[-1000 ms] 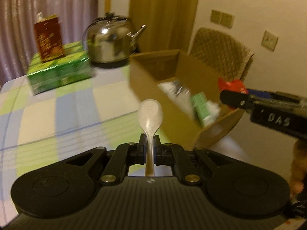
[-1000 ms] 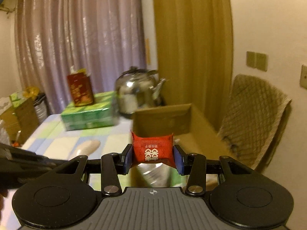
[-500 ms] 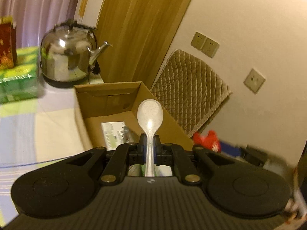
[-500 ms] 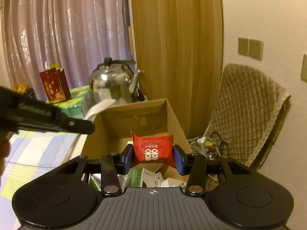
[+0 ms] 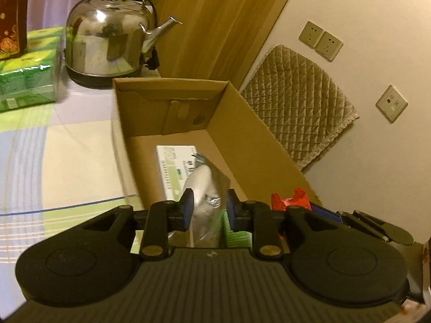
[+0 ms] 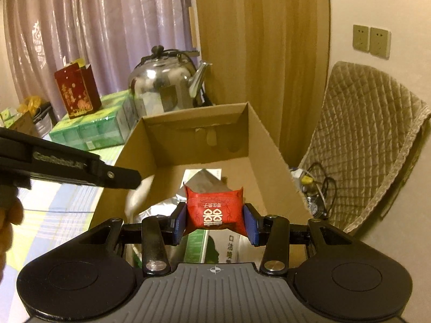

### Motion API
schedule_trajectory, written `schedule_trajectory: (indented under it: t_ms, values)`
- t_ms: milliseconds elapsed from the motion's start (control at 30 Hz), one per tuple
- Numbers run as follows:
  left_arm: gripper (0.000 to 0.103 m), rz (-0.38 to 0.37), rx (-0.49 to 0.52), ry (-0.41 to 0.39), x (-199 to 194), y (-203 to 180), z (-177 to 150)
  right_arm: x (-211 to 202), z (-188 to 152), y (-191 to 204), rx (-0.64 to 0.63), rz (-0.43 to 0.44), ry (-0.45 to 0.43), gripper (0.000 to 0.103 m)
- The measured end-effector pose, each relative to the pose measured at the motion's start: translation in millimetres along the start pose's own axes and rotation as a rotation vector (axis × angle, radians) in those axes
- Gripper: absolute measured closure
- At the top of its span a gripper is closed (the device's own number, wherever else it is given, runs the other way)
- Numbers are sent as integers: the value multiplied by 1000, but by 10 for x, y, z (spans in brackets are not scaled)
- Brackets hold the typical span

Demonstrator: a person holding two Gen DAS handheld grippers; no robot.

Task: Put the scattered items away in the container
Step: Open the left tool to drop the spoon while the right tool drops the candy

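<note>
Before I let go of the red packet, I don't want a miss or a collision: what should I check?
1. Right tool shut on red packet: ok.
2. Packet above the cardboard box opening: ok.
3. Left tool open: ok.
4. Spoon at rest in the box: cannot tell, it is blurred.
5. Left tool off to the side of the packet's drop path: ok, it is at the box's left wall.
</note>
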State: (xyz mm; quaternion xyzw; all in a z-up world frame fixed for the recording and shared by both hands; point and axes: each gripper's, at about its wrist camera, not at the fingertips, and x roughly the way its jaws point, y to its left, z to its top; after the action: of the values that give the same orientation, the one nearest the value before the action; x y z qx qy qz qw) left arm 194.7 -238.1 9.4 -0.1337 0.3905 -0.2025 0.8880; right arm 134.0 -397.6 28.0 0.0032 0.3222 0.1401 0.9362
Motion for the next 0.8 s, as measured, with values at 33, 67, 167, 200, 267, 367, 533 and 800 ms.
schedule_trajectory:
  t_ms: [33, 67, 167, 200, 267, 367, 533, 800]
  values:
    - [83, 4, 2, -6, -32, 16, -10, 7, 1, 12, -2, 3, 2, 61]
    - [83, 7, 4, -11, -64, 25, -12, 11, 3, 27, -5, 6, 3, 61]
    - [76, 25, 27, -33, -177, 31, -26, 23, 14, 82, -17, 16, 7, 61]
    - [71, 32, 37, -42, -222, 26, -34, 32, 19, 99, -22, 21, 12, 61]
    - [64, 40, 45, -59, -302, 24, -49, 46, 29, 127, -31, 32, 21, 47]
    - [54, 59, 60, -76, -409, 15, -74, 12, 42, 154, -36, 19, 7, 23]
    - [37, 77, 62, -95, -585, 33, -130, -140, 52, 173, -47, -4, -6, 20]
    - [5, 128, 75, -126, -938, -4, -332, -684, 1, 160, -7, -36, -58, 2]
